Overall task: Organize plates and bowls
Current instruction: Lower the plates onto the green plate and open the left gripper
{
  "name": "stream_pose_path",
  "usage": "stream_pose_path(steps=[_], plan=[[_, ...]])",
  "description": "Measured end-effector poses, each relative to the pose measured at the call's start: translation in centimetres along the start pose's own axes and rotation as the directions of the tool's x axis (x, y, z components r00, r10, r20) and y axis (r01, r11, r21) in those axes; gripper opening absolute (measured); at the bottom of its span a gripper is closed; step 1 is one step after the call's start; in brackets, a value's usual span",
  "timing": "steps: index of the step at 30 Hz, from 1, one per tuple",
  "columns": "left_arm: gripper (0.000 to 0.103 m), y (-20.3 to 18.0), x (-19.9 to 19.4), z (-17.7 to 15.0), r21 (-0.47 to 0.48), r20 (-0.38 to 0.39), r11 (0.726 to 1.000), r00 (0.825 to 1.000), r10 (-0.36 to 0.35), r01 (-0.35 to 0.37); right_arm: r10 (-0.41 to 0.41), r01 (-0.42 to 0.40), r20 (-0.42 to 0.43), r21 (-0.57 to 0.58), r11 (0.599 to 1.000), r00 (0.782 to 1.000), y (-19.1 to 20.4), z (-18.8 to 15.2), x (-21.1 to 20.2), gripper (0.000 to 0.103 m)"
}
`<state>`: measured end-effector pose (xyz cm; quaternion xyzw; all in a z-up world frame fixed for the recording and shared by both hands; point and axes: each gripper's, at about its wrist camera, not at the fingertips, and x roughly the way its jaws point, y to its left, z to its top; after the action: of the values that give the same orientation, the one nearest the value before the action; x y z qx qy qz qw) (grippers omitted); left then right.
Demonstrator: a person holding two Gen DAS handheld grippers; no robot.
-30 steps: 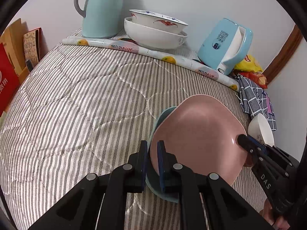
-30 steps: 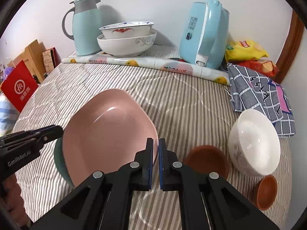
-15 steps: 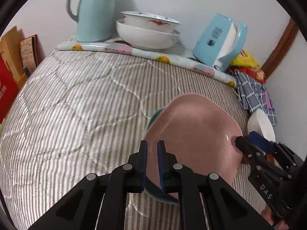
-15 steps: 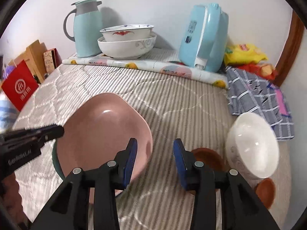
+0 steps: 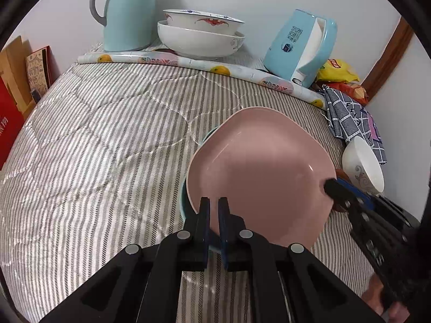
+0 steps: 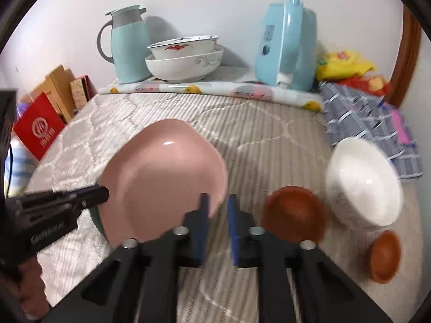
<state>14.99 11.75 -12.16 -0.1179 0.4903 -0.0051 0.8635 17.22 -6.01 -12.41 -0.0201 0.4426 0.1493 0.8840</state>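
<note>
A pink square plate [image 5: 258, 183] lies tilted over a teal plate [image 5: 183, 204] on the striped bed cover. My left gripper [image 5: 214, 202] is shut on the pink plate's near rim; in the right wrist view it [image 6: 103, 193] comes in from the left. My right gripper [image 6: 217, 199] is at the plate's [image 6: 161, 177] opposite rim. Its jaws are closing with a narrow gap, the rim between them against the left pad. A white bowl [image 6: 363, 183] and two brown saucers [image 6: 293, 215] [image 6: 385, 255] sit to the right.
At the back stand two stacked white bowls [image 5: 200, 37], a pale blue jug [image 5: 129, 13] and a blue kettle [image 5: 299, 45]. A checked cloth [image 6: 369, 115] and snack bags [image 6: 344, 64] lie at the back right. A red box [image 6: 37, 129] is at the left edge.
The right gripper let go of the pink plate's rim, opened wide, then narrowed again around it. The left gripper stayed shut on the plate.
</note>
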Motion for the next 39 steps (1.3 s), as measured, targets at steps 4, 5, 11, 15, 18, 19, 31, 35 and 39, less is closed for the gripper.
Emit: stream_pose_path(steps=[4, 5, 11, 15, 18, 19, 31, 35, 39], plan=[[0.007, 0.7, -0.5, 0.1, -0.013, 0.012, 1.0, 1.0, 0.008, -0.008, -0.028, 0.028, 0.003, 0.002, 1.0, 1.0, 0.2, 0.5, 0.8, 0.007], [0.007, 0.9, -0.5, 0.2, -0.021, 0.015, 1.0, 1.0, 0.006, -0.006, -0.032, 0.032, 0.003, -0.001, 0.999, 0.999, 0.2, 0.7, 1.0, 0.007], [0.007, 1.2, 0.3, 1.1, -0.031, 0.011, 1.0, 1.0, 0.002, -0.001, -0.032, 0.031, -0.031, -0.038, 0.999, 0.999, 0.4, 1.1, 2.1, 0.007], [0.007, 0.9, 0.8, 1.6, -0.031, 0.007, 1.0, 1.0, 0.001, -0.001, -0.042, 0.039, -0.041, -0.054, 0.998, 0.998, 0.3, 1.1, 2.3, 0.011], [0.007, 0.4, 1.1, 2.0, -0.025, 0.001, 1.0, 1.0, -0.003, 0.003, -0.041, 0.039, -0.031, -0.042, 0.998, 0.999, -0.1, 1.2, 1.5, 0.016], [0.007, 0.1, 1.1, 2.1, -0.02, 0.001, 1.0, 1.0, -0.001, 0.001, -0.046, 0.045, -0.02, -0.039, 0.998, 0.999, -0.3, 1.2, 1.1, 0.017], [0.025, -6.3, -0.8, 2.5, 0.087, 0.078, 0.996, 0.997, -0.003, -0.004, -0.126, 0.124, 0.093, 0.029, 0.992, 0.988, -4.9, 0.5, -4.6, 0.042], [0.025, -8.8, -1.5, 2.6, 0.121, 0.103, 0.992, 0.995, 0.01, -0.023, -0.162, 0.155, 0.123, 0.068, 0.986, 0.979, -7.2, 0.2, -6.6, 0.049], [0.028, -11.4, -1.9, 2.3, 0.153, 0.166, 0.986, 0.985, 0.037, -0.063, -0.193, 0.179, 0.129, 0.114, 0.977, 0.973, -9.7, -0.5, -8.6, 0.053]])
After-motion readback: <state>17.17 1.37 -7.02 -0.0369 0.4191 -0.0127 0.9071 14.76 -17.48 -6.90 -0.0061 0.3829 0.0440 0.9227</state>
